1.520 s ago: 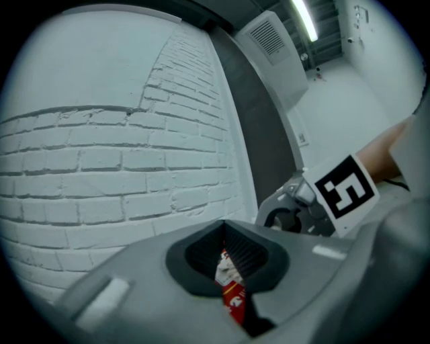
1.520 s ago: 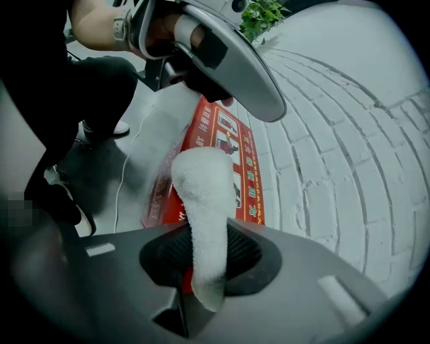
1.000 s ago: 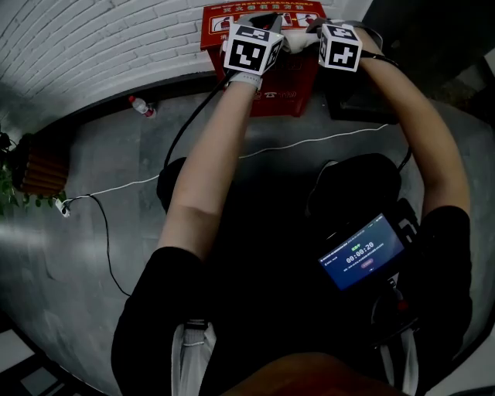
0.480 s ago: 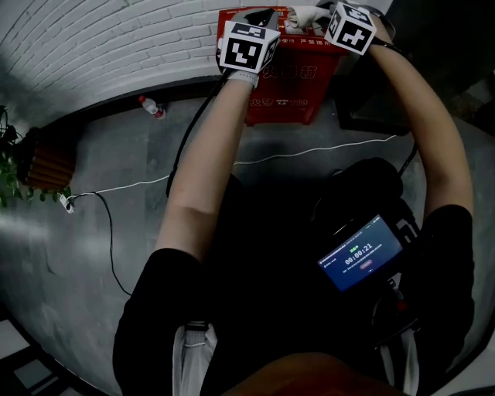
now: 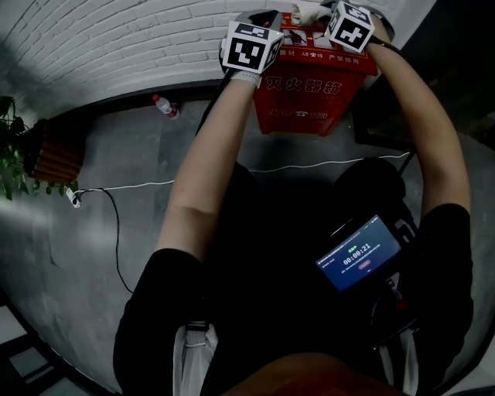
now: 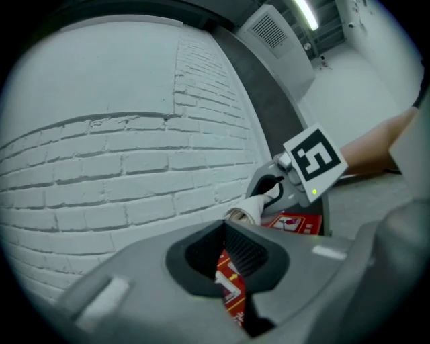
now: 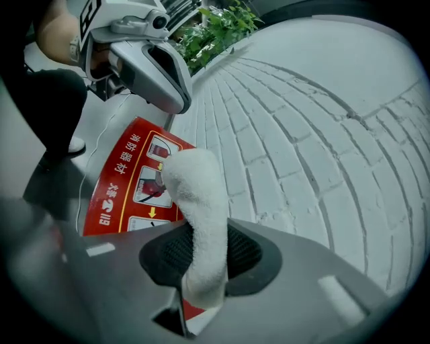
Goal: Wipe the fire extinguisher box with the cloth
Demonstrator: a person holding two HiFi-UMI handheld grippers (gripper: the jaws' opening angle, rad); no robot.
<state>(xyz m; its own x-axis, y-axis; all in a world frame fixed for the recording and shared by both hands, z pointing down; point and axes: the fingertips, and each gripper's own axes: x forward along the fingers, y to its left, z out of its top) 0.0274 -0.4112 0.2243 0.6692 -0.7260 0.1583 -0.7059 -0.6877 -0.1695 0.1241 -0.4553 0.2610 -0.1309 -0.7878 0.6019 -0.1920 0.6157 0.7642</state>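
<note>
The red fire extinguisher box (image 5: 309, 93) stands against the white brick wall, and both grippers are over its top. My right gripper (image 5: 315, 17) is shut on a white cloth (image 5: 303, 12). In the right gripper view the cloth (image 7: 198, 195) sticks out between the jaws of the right gripper (image 7: 201, 245), over the box's printed top (image 7: 124, 181). My left gripper (image 5: 267, 17) hovers just left of it with its jaws shut and nothing in them. The left gripper view looks past the left gripper (image 6: 226, 228) to the cloth (image 6: 245, 211) and a strip of red box (image 6: 232, 285).
A plastic bottle (image 5: 164, 105) lies on the grey floor by the wall. A white cable (image 5: 309, 165) runs across the floor in front of the box. A plant (image 5: 9, 166) and wooden planter (image 5: 54, 158) stand at the left. A lit screen (image 5: 360, 254) hangs at the person's waist.
The head view has shifted, so the box now sits lower and further right with more of its front showing. Both grippers stay at the box's top; the right one with the cloth moved up slightly.
</note>
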